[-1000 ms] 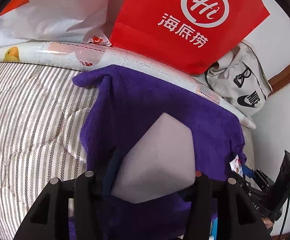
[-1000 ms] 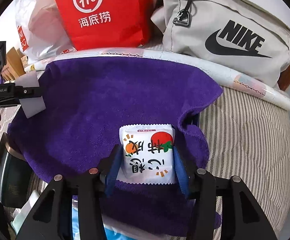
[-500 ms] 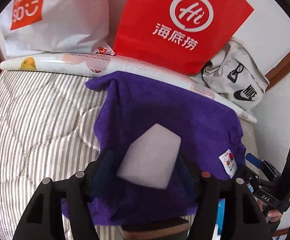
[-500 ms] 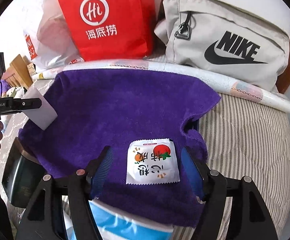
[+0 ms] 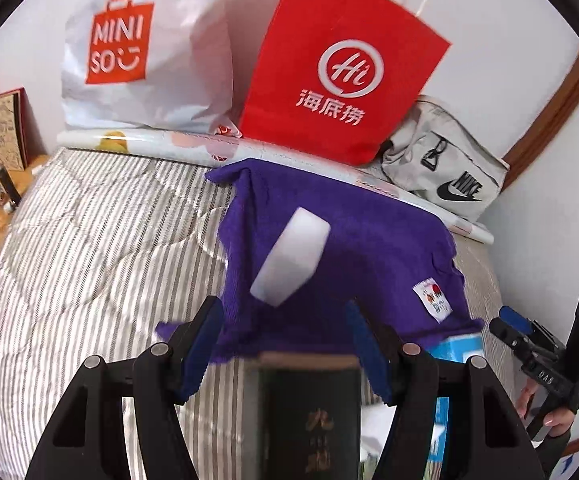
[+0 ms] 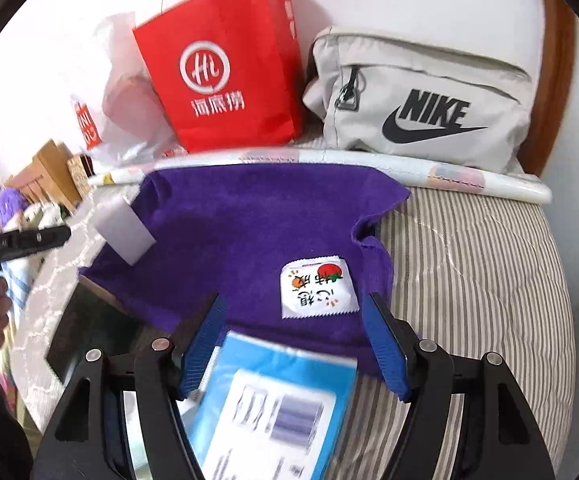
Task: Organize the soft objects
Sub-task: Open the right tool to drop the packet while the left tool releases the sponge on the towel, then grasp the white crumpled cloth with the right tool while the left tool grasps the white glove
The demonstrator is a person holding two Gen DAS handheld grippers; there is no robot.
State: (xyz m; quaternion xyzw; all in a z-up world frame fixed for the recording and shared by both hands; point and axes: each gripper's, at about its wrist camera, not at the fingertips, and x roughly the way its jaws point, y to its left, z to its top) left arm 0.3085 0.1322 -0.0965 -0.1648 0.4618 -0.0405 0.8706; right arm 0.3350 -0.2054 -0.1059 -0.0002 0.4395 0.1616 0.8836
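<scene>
Both wrist cameras sit low over the striped bed, facing the wall. The left view looks from the left across the purple towel (image 5: 329, 248); the right view looks from its right, closer. Both share the towel, red Haidilao bag (image 6: 225, 72) and Nike bag (image 5: 445, 172)

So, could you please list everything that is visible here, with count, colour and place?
towel: one, purple, spread on the striped bed
sponge block: one, white, on the towel's left part
packet: one, white, printed, on the towel's right part
paper bag: one, red, behind the towel
plastic bag: one, white, left of the paper bag
Nike bag: one, grey, right of the paper bag
booklet: one, blue, nearest edge, partly under the towel
left gripper: black, open, empty
right gripper: black, open, empty
</scene>
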